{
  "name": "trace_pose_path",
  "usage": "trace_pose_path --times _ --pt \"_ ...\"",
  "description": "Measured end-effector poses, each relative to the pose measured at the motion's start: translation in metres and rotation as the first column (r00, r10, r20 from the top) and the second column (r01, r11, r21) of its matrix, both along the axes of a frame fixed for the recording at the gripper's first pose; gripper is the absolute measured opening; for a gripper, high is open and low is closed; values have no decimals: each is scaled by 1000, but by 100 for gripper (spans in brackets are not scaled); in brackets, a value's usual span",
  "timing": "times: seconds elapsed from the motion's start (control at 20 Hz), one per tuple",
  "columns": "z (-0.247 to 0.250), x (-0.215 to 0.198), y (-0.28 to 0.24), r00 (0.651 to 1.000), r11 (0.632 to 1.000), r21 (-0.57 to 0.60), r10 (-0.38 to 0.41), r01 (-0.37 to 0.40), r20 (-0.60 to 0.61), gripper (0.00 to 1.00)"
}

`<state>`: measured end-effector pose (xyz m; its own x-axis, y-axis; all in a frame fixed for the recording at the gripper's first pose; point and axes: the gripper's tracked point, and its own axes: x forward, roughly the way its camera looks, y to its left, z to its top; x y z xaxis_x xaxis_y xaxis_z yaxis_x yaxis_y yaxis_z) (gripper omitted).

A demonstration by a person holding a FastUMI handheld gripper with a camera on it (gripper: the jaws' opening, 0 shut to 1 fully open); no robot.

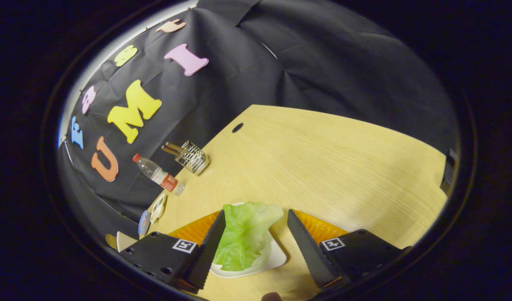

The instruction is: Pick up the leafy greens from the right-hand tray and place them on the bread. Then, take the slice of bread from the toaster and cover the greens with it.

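One wide wooden table (323, 167) takes up most of what lies ahead, pale and grained, with a small dark hole (237, 127) in it toward eleven o'clock from the fingers. Black cloth hangs behind it as the booth wall.

Just ahead of the fingers sits an orange tray (323, 228), its rim showing on both sides at ten and two o'clock. On it, or against it (the overlap is hard to judge), lies a white plate (277, 259). On the plate rests the lettuce leaf (245, 234), light green and crumpled, between the two fingers and nearer the left one, whose inner face touches or nearly touches the leaf's edge.

The gripper (256, 246) is spread wide; the right finger stands clear of the leaf, so nothing is grasped.

At ten o'clock, well apart from the tray and by the table's far edge, a wire rack (193, 158) holds two brown sticks (172, 148). Beside it a clear bottle (157, 173) with a red cap and red label lies tilted. Nearer, along the left edge, several small flat discs (149, 217) are too blurred to identify.
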<state>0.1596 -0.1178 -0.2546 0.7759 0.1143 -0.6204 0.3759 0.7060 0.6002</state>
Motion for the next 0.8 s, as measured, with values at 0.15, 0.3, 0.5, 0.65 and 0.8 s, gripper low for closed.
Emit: trace_pose_path --times 0.15,0.3,0.5,0.65,0.8 --pt "-8 8 -6 999 999 22 -27 28 -20 58" --pt "-1 7 -12 1000 999 28 -31 31 -2 15" --pt "24 7 -12 997 1000 5 -3 2 72 0" --pt "61 5 -3 988 1000 17 6 -9 156 0" --pt "100 -1 12 973 999 27 20 -26 230 0"
